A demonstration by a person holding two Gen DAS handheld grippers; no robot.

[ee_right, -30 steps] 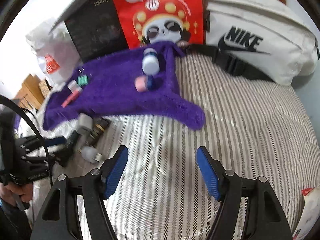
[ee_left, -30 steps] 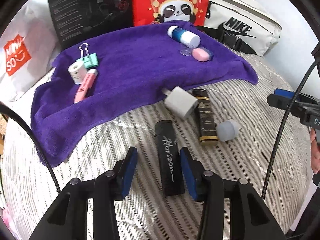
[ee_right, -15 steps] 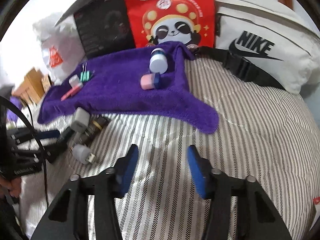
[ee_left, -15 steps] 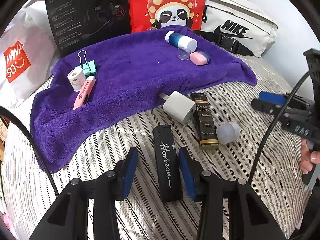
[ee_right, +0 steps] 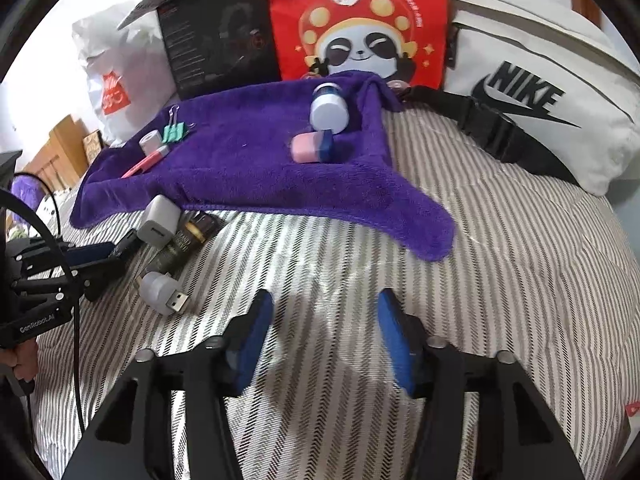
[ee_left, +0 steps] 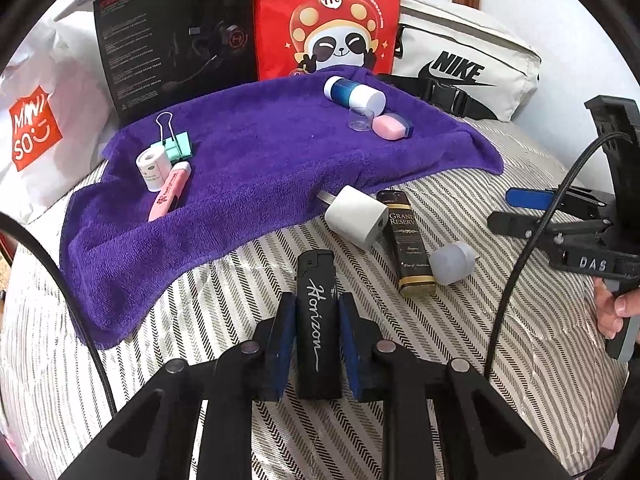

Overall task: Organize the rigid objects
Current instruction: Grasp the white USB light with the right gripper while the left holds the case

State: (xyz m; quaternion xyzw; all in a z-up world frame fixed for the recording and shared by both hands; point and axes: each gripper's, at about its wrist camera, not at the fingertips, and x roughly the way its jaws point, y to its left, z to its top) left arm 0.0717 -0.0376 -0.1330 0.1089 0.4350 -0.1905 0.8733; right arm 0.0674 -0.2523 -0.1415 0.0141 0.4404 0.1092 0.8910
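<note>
Across a bed covered in a grey-and-white striped quilt (ee_left: 460, 360) lies a rumpled purple towel (ee_left: 260, 168), and behind it stand a black headset box (ee_left: 176, 36), a red panda bag (ee_left: 328, 16) and a white Nike bag (ee_left: 460, 68), with a white Miniso bag (ee_left: 36, 128) at the left. On the towel sit a green binder clip (ee_left: 178, 146), a small paper roll (ee_left: 152, 168), a pink pen-like stick (ee_left: 170, 190), a blue-and-white bottle (ee_left: 354, 94) and a pink eraser (ee_left: 390, 127). Off its edge lie a white charger (ee_left: 356, 216), a brown lighter (ee_left: 410, 244) and a pale rounded USB plug (ee_right: 160, 288); what that last one is exactly is hard to say. The black Horizon lighter (ee_left: 318, 320) lies on the quilt with the left gripper (ee_left: 318, 336) closing onto it, pads now against its sides, where a second ago they stood clear. The right gripper (ee_right: 324, 336) hangs over bare quilt with nothing between its pads, opening again after narrowing half a second back, and sits lower than before
</note>
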